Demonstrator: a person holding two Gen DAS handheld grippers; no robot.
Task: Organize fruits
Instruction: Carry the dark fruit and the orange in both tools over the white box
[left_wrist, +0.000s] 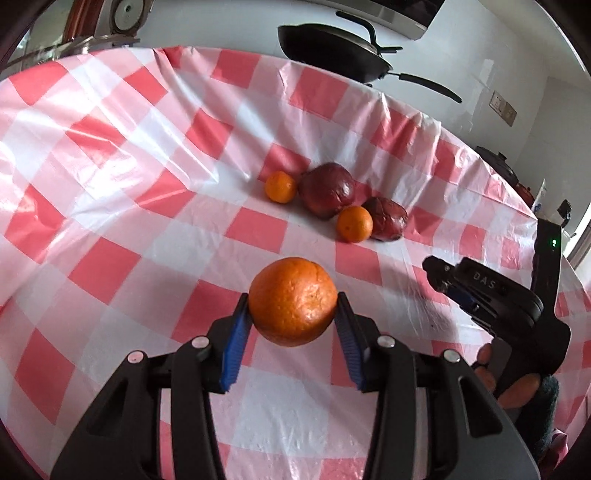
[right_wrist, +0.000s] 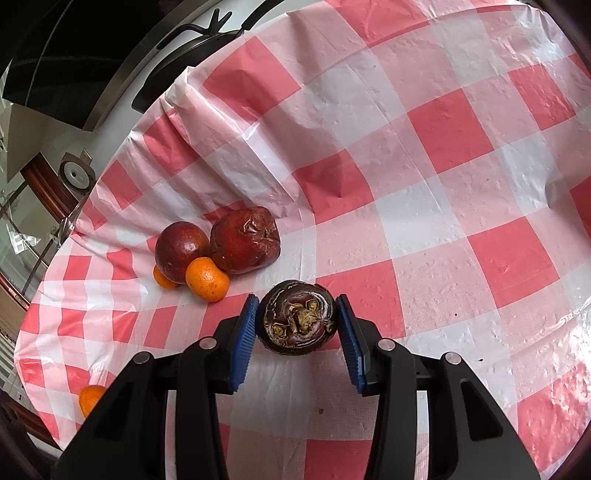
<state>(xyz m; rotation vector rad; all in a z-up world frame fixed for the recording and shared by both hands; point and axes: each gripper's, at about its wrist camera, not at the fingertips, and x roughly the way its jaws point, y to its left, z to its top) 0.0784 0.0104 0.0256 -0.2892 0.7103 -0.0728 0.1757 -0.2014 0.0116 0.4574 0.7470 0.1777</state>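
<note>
While the left gripper (left_wrist: 293, 317) clamps an orange (left_wrist: 293, 301) between its blue pads (left_wrist: 236, 343), jaws narrowed to the fruit's width, the right gripper (right_wrist: 297, 325) likewise pinches a dark, shrivelled fruit (right_wrist: 298, 318), withered end toward the camera. Both loads sit at 12 o'clock from their jaws, above the checked cloth (left_wrist: 110, 206). Seen from the left wrist, a cluster lies further off at 12 to 1 o'clock: two small oranges (left_wrist: 280, 186) (left_wrist: 354, 223) touching two dark red fruits (left_wrist: 327, 190) (left_wrist: 386, 218). From the right wrist that cluster lies at 10 o'clock. A further orange (right_wrist: 90, 398) shows at 8 o'clock, partly hidden. A pan (left_wrist: 332, 51) stands beyond the cloth. The step in hand appears to be carrying. Next, each fruit probably wants setting beside its like, then releasing gently so it does not roll.
</note>
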